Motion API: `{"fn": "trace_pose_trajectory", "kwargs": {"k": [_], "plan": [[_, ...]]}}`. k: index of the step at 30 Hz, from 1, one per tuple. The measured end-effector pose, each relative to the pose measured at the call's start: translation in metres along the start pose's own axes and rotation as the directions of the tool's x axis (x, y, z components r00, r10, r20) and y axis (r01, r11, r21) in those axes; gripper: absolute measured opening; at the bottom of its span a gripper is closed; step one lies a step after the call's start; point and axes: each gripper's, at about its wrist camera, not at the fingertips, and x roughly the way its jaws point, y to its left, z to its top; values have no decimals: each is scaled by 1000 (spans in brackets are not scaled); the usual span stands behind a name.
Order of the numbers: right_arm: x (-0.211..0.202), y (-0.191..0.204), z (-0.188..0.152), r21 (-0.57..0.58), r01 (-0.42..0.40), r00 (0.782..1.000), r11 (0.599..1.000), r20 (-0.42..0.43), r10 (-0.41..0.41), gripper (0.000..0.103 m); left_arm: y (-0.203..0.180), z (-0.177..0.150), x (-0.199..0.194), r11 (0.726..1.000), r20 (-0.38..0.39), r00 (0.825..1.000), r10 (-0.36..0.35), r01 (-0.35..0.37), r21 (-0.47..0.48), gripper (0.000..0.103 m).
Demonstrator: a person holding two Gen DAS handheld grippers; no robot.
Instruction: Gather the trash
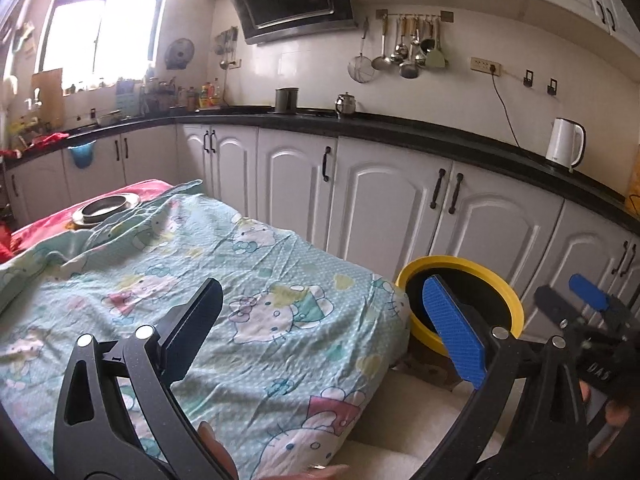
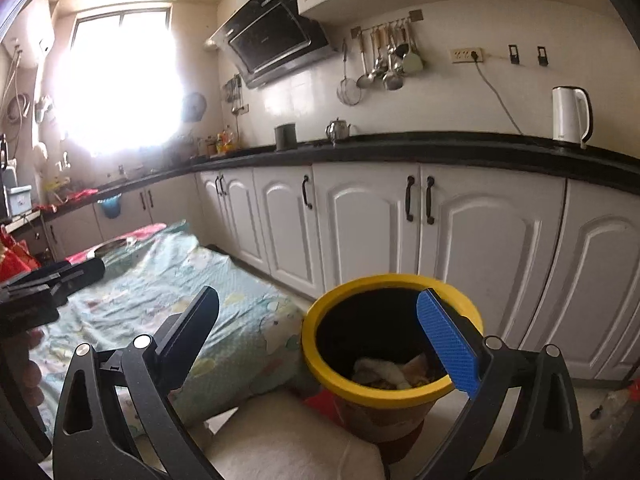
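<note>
A bin with a yellow rim stands on the floor at the table's corner, with crumpled white paper and scraps at its bottom. My right gripper hovers open just above and in front of the bin, its blue pad over the rim, nothing between the fingers. My left gripper is open and empty above the table's cartoon-print cloth. In the left wrist view the bin is right of the table and the right gripper hangs beyond it. The left gripper shows at the right wrist view's left edge.
A metal dish sits at the table's far end on a red cloth. White cabinets under a black counter run close behind the bin, with a white kettle on top. A beige cushion lies just below the grippers.
</note>
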Motion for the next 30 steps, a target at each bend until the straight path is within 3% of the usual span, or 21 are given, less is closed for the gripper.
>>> {"fn": "trace_pose_trajectory", "kwargs": {"k": [4,11,30], "plan": [[5,4,-5,-23,9,1000,1000,-4,-9,97,1,-4,-3,1000,6,1000,-6,6,-11,92],[-4,14,-6,-79,8,998,997,64,-3,97,1,-3,-4,1000,15,1000,-4,4,-13,92],[1,18,-9,-75,5,999,997,38,-2,97,1,-5,-4,1000,6,1000,0,0,-21,92]]}}
